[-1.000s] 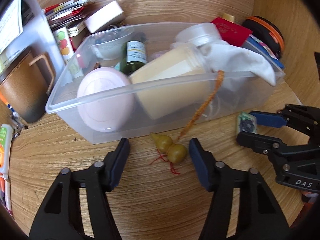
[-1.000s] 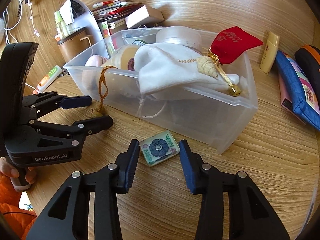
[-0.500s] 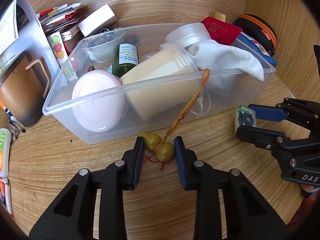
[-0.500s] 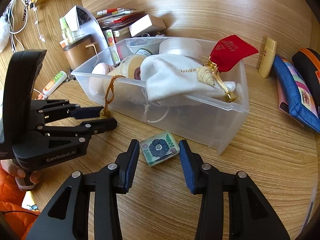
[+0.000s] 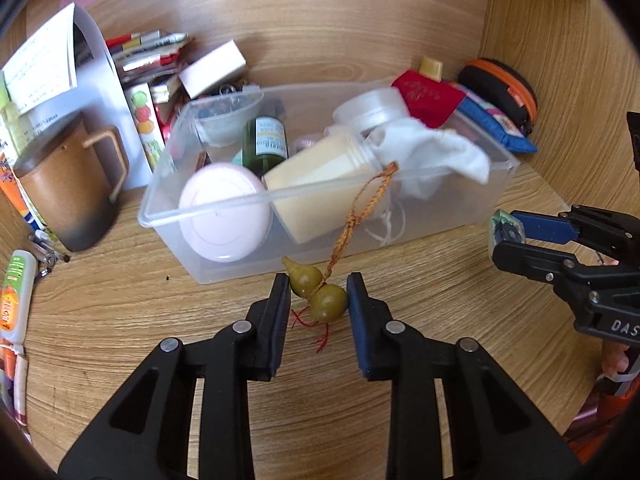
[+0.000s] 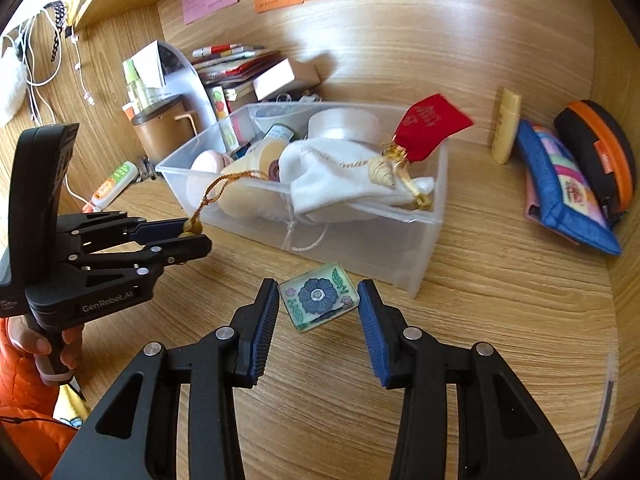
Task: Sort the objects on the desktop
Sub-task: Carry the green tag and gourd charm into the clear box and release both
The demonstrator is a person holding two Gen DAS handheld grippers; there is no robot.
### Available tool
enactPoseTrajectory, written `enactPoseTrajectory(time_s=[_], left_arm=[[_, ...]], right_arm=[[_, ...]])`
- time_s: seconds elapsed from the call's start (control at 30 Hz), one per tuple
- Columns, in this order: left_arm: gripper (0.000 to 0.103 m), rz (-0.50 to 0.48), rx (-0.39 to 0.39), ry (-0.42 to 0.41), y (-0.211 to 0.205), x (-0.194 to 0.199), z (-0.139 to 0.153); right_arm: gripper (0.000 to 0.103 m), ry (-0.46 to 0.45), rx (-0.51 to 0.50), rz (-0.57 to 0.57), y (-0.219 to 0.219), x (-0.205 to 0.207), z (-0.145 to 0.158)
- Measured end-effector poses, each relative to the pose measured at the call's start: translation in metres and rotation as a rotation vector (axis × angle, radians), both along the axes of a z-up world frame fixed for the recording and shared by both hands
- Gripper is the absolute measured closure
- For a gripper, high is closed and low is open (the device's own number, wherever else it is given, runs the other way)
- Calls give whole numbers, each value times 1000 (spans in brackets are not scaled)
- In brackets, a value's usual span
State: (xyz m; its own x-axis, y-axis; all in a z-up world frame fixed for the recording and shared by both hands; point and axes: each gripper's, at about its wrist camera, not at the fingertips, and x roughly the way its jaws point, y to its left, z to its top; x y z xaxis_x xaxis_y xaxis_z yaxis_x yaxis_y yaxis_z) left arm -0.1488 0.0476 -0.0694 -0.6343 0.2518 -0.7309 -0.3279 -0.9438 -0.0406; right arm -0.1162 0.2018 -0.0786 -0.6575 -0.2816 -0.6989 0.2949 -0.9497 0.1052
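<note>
My left gripper (image 5: pixel 318 294) is shut on a small olive gourd charm (image 5: pixel 318 295) and holds it above the desk. The charm's braided orange cord (image 5: pixel 362 210) runs up over the rim of the clear plastic bin (image 5: pixel 224 210). My right gripper (image 6: pixel 318 304) is shut on a square glass tile with a blue flower (image 6: pixel 318 297), held above the desk in front of the bin (image 6: pixel 424 256). In the left wrist view the right gripper (image 5: pixel 498 232) and tile (image 5: pixel 505 229) are at the right. In the right wrist view the left gripper (image 6: pixel 192 236) is at the left.
The bin holds a pink round case (image 5: pixel 222 210), a cream jar (image 5: pixel 324 184), a green bottle (image 5: pixel 266 142), a white cloth (image 5: pixel 432 156) and a red pouch (image 6: pixel 432 126). A brown mug (image 5: pixel 66 188) stands left. A blue pouch (image 6: pixel 560 192) and an orange-black case (image 6: pixel 600 152) lie right.
My left gripper closed on the gourd charm and lifted it off the desk. My right gripper closed on the tile and lifted it. Both have risen away from the desk.
</note>
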Motion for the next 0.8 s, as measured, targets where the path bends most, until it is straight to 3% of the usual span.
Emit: enactPoseTrajectory(time_s=[0.47,0.8], left_arm=[[75,-3,53,108,-14,12,40],[75,-18,58,137,-16,-5,54]], right_arm=[[66,128,24,-61,15,12,44],[66,144,42,-66,17,-6,51]])
